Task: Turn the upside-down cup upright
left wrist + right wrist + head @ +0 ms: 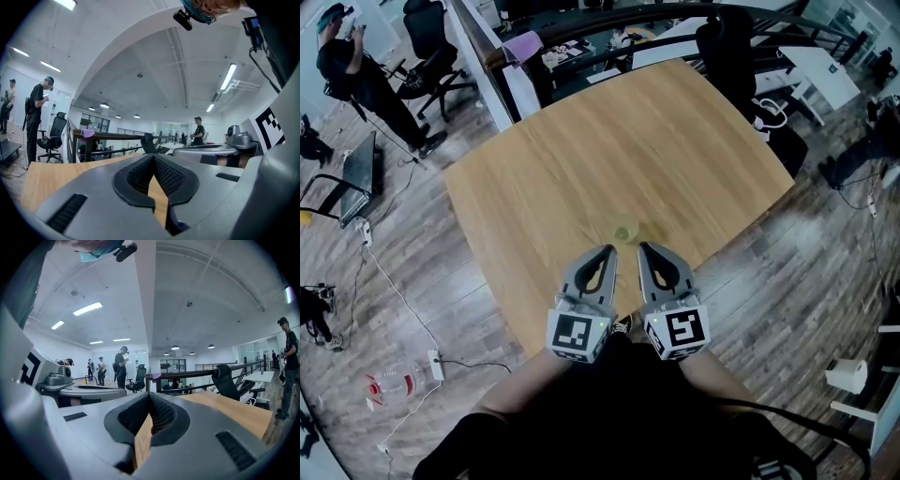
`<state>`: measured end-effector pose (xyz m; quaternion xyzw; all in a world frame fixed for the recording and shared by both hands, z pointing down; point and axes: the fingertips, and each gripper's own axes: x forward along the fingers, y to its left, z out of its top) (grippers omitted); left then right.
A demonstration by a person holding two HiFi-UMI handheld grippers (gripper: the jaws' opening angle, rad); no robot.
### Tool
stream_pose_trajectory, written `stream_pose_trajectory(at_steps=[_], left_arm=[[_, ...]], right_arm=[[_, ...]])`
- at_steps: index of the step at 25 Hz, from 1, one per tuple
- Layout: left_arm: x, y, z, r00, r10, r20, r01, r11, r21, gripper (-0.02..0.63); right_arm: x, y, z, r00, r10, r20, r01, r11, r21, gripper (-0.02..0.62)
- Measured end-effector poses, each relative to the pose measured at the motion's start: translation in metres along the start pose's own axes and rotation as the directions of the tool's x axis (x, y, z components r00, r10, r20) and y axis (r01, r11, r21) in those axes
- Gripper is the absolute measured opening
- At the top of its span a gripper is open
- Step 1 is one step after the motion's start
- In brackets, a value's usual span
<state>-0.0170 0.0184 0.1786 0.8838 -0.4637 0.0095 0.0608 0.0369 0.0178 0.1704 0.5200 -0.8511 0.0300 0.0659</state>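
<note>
A small, pale, see-through cup (625, 232) stands on the wooden table (581, 159) near its front edge; I cannot tell which way up it is. My left gripper (607, 251) and right gripper (645, 248) hang side by side just in front of the cup, on its near side, apart from it. Both are shut with nothing between the jaws. In the left gripper view the left gripper (153, 157) points level across the tabletop, its ribbed pads meeting. The right gripper view shows the right gripper (150, 394) the same way. The cup is hidden in both gripper views.
A black office chair (731, 47) stands at the table's far right corner. A railing and desks (572, 52) run behind the table. A person (356, 75) stands at the far left by another chair (431, 47). Cables and a power strip (436, 364) lie on the floor to the left.
</note>
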Motion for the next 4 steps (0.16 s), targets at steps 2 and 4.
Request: stream_pose_trajectory(at_steps=[2,4], left_arm=[[-0.0012,-0.0019,0.0023,1.000,0.002,-0.001,-0.002,1.000,0.005,0.008],[-0.0026,-0.0035,0.0041,1.000,0.005,-0.002,-0.005,1.000,0.007,0.008]], right_arm=[[-0.0013,-0.0008,0.0004,1.000,0.000,-0.002,0.000,1.000,0.006,0.014],[-0.0029,-0.0015,0.0012,1.000,-0.002,-0.002,0.002,1.000,0.007,0.014]])
